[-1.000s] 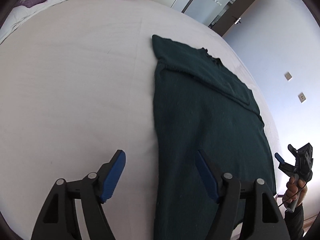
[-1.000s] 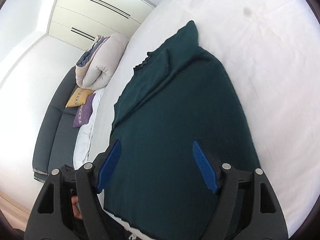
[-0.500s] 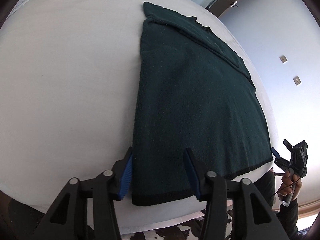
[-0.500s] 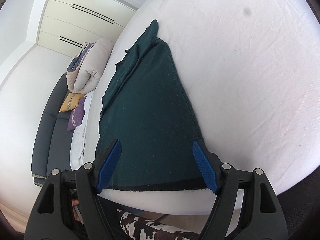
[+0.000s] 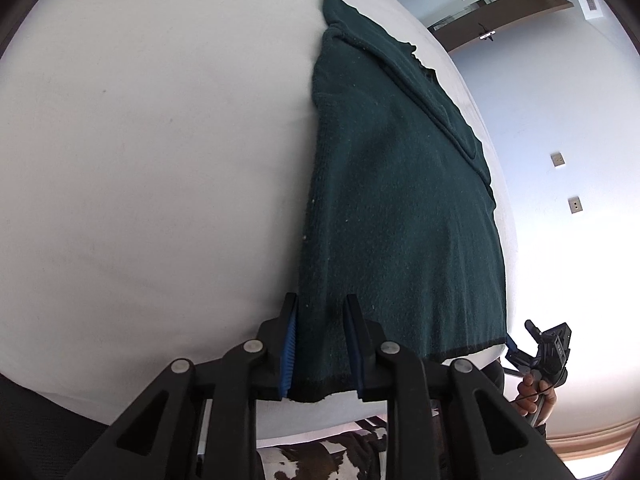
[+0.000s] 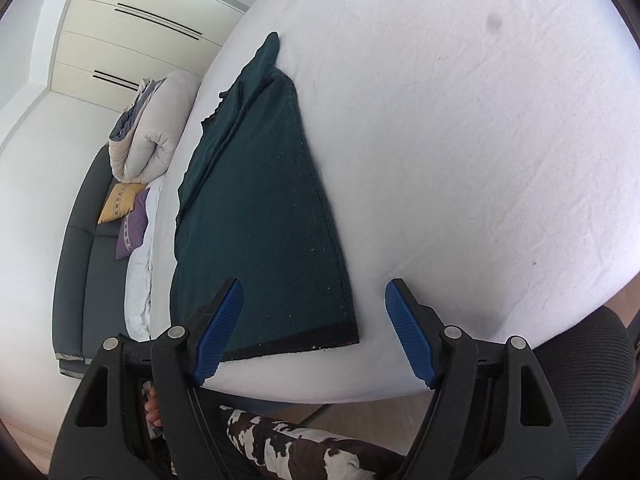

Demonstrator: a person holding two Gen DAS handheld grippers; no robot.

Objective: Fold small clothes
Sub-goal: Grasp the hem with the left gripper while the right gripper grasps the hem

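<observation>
Since the earlier frames both grippers have been drawn back to the near hem of the dark green garment (image 5: 400, 208), and the jaws of the left gripper (image 5: 320, 344) have just been closing, with the garment's near left corner between them.

In the left wrist view, the garment is seen spread flat on the white bed (image 5: 140, 160), its length running away from the camera and its black-edged hem lying at the near edge of the mattress. A folded-over layer is seen along its far right side. The left gripper's jaws are narrowed around the hem corner, the blue pads standing on either side of the bunched cloth; whether the pads press on it cannot be told for certain, though the fabric is gathered between them. At the lower right the right gripper (image 5: 516, 350) is seen held in a hand (image 5: 534, 394), just beside the hem's other corner. A black-and-white patterned cloth (image 5: 320, 456) is visible below the bed's edge.

In the right wrist view, the right gripper (image 6: 316, 332) is held with its jaws wide, nothing being gripped; the hem's near right corner lies between the blue pads but apart from them. A rolled duvet (image 6: 152, 136) and two cushions (image 6: 124, 216) are seen on a dark sofa (image 6: 80, 280) beyond the bed.
</observation>
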